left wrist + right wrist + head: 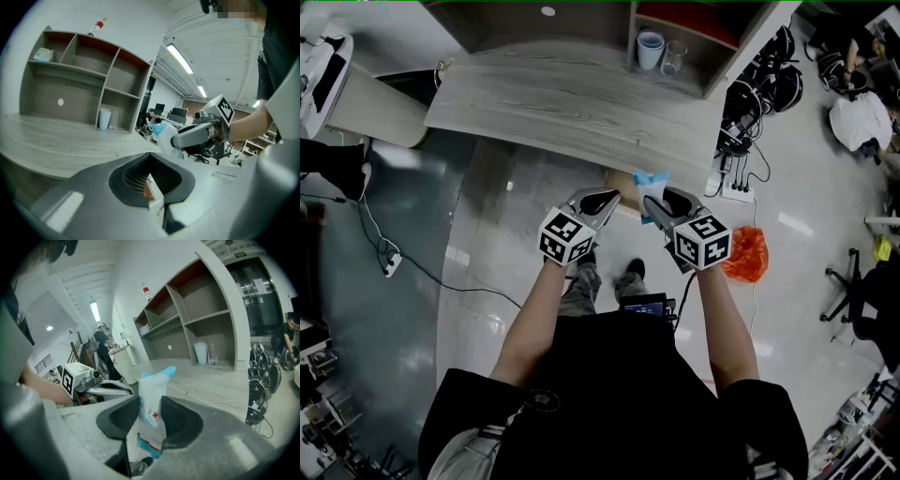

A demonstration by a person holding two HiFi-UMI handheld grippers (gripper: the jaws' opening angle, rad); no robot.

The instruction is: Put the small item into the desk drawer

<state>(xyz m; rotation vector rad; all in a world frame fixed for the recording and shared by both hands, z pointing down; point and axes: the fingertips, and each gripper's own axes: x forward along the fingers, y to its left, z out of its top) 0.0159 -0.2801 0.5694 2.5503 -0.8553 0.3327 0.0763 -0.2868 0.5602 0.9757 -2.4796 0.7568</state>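
Note:
The small item is a white and blue packet [654,180] with a red cross [152,401]. My right gripper [659,203] is shut on it, and the packet sticks up between the two pads [180,416]. It is held just in front of the wooden desk's [572,94] near edge, below the desktop. A tan wooden piece [623,182], probably the drawer, shows under that edge; whether it is open I cannot tell. My left gripper [600,200] is beside the right one, shut with nothing in it [150,164]. From the left gripper view the packet [164,136] shows in the right gripper [190,136].
A shelf unit [694,42] at the desk's back holds a white cup [650,49] and a glass [673,58]. On the floor to the right lie an orange bag [746,253], a power strip [736,187] and cables. The person's shoes [631,272] stand below the grippers.

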